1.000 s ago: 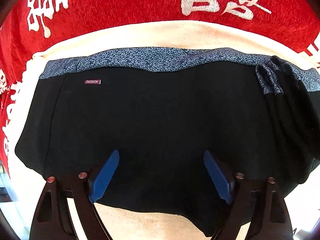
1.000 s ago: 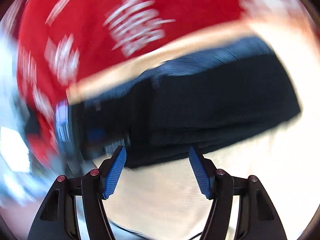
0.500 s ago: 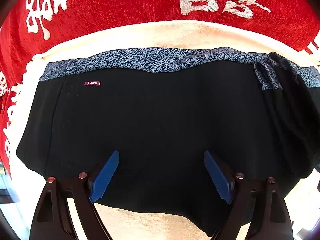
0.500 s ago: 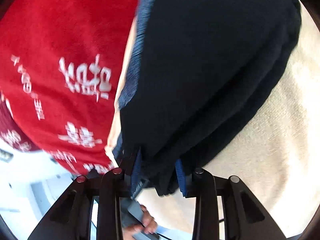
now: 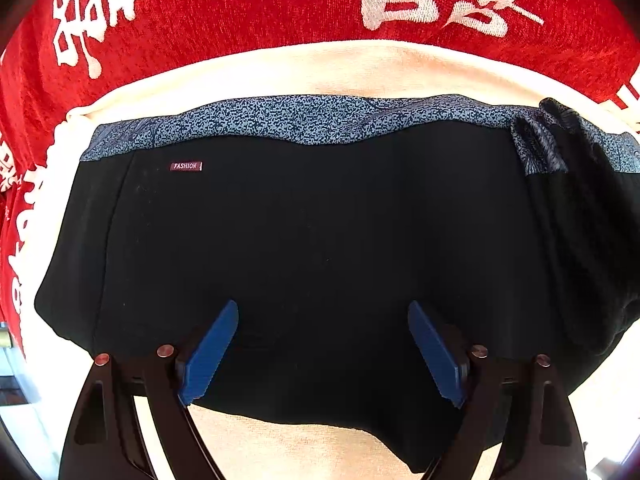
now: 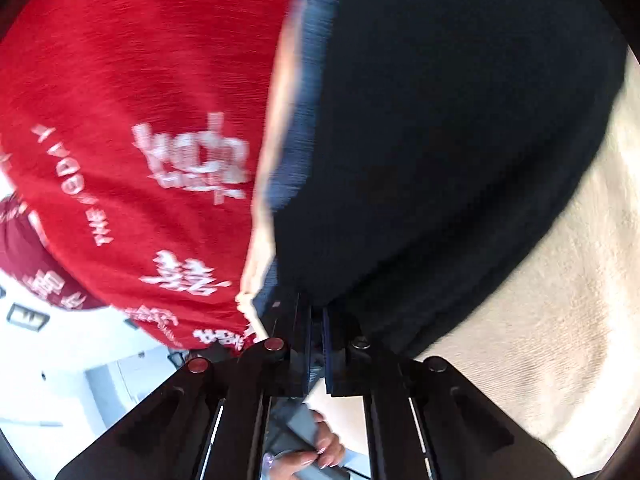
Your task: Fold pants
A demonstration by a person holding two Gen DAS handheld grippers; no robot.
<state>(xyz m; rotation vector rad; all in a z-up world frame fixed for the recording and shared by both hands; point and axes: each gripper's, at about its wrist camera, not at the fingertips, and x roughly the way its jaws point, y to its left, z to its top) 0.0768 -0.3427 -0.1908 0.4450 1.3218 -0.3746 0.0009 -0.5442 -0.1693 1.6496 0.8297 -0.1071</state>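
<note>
Black pants (image 5: 320, 232) with a speckled blue-grey waistband (image 5: 304, 118) and a small "FASHION" label (image 5: 185, 166) lie folded flat on a cream towel (image 5: 320, 68). My left gripper (image 5: 324, 312) points down over their near part, open, its blue pads (image 5: 210, 352) wide apart just above the fabric. In the right wrist view the pants (image 6: 440, 140) fill the upper right. My right gripper (image 6: 316, 314) is shut on the pants' near edge, with dark fabric pinched between the pads. The view is rolled and a little blurred.
A red cloth with white characters (image 5: 240, 4) lies under the towel and spreads beyond it (image 6: 120, 100). Bare cream towel (image 6: 540, 320) shows to the right of the pants. A person's hand (image 6: 320, 454) holding something grey appears below the right gripper.
The right gripper rolled, dropped to the pants' edge and closed its jaws on the fabric. The left gripper stayed open; its view shifted only slightly.
</note>
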